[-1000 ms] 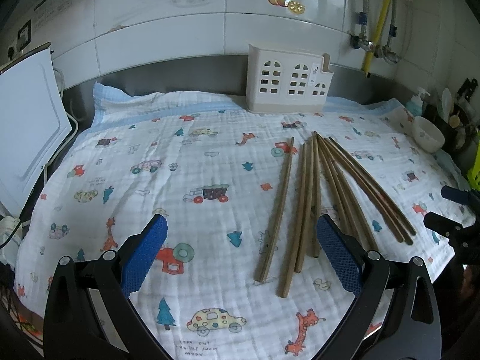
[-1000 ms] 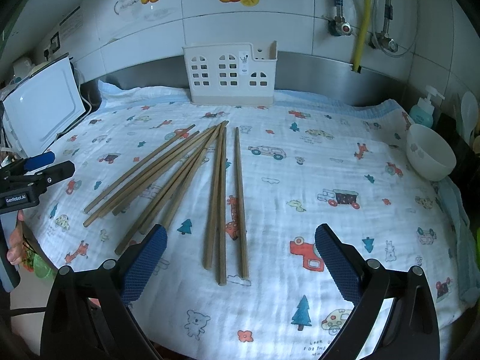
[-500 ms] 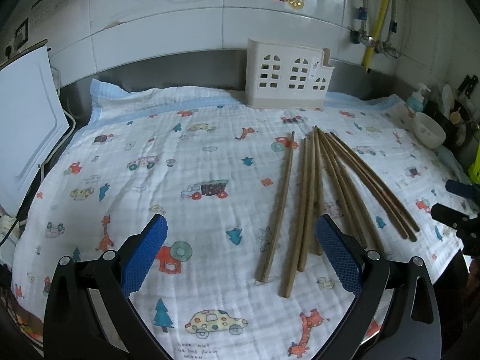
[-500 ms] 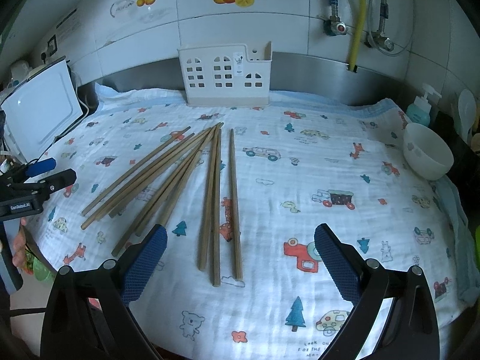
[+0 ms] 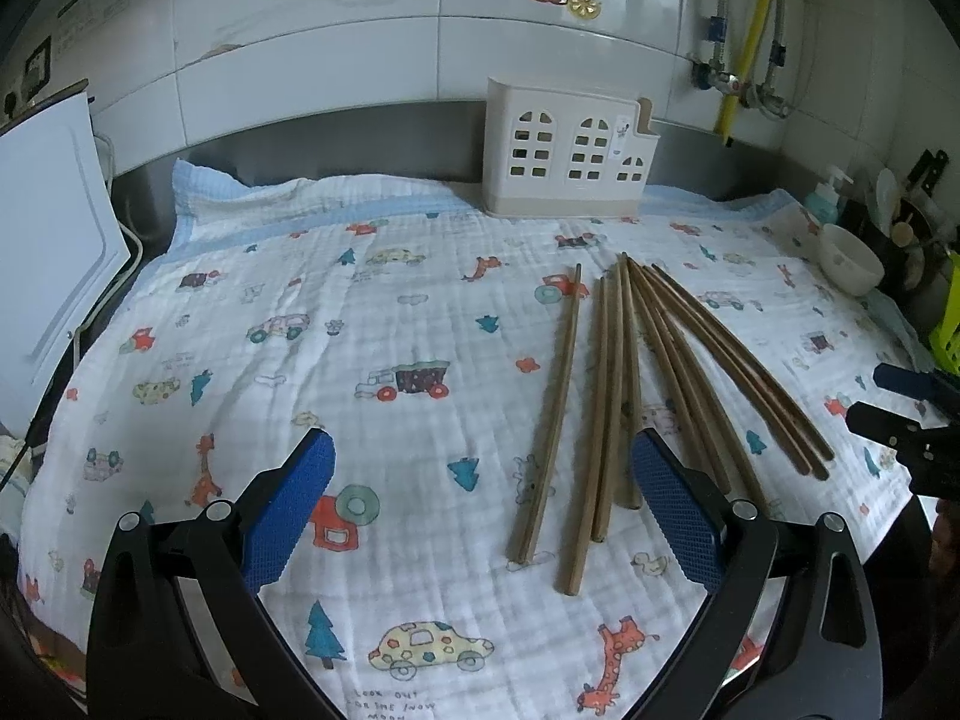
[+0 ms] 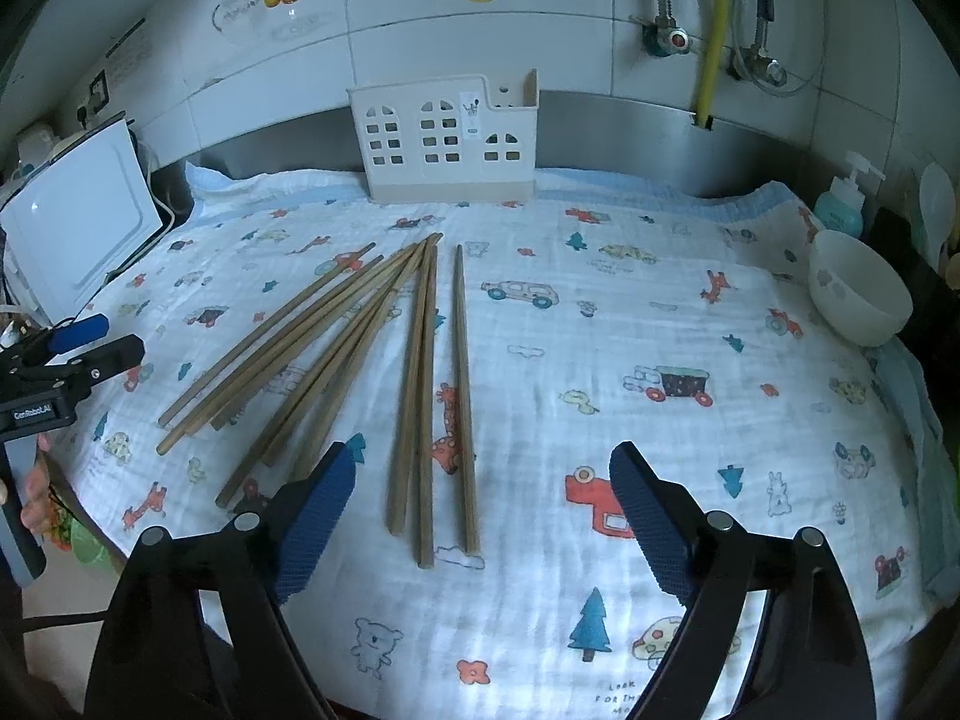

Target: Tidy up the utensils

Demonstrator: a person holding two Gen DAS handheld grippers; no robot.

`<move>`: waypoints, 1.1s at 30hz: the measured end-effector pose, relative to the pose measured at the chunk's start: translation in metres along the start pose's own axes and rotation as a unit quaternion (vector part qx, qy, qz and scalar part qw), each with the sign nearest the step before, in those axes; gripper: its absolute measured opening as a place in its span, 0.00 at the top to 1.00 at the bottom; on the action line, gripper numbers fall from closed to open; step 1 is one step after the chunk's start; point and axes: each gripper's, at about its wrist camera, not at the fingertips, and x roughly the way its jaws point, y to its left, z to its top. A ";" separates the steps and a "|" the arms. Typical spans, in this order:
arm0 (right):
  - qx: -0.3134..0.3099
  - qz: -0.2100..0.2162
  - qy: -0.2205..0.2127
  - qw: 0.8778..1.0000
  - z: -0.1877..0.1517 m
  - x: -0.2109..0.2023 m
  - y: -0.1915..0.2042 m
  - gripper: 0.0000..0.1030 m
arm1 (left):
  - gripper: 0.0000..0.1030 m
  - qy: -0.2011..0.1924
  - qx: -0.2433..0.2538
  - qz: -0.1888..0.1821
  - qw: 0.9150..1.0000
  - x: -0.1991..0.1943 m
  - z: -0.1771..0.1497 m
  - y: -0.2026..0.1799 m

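Several brown wooden chopsticks point(image 5: 624, 372) lie fanned on a printed white cloth point(image 5: 360, 360); they also show in the right wrist view point(image 6: 420, 384). A cream house-shaped utensil holder point(image 5: 567, 153) stands upright at the back against the wall, also in the right wrist view point(image 6: 447, 141). My left gripper point(image 5: 483, 510) is open and empty above the cloth, its right finger over the chopsticks' near ends. My right gripper point(image 6: 477, 525) is open and empty, with three chopstick ends between its fingers.
A white bowl point(image 6: 858, 288) sits at the cloth's right edge, with a soap bottle point(image 6: 843, 204) behind it. A white appliance point(image 5: 42, 240) stands at the left. Pipes and a yellow hose point(image 6: 714, 30) run down the tiled wall.
Both grippers have come a little lower and closer over the cloth; the chopsticks' near ends now sit nearer the fingers. Nothing was grasped.
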 end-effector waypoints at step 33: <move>-0.003 -0.003 -0.003 1.000 -0.006 -0.005 0.000 0.21 | 0.11 0.013 0.004 -0.018 1.000 -0.005 -0.004 -0.005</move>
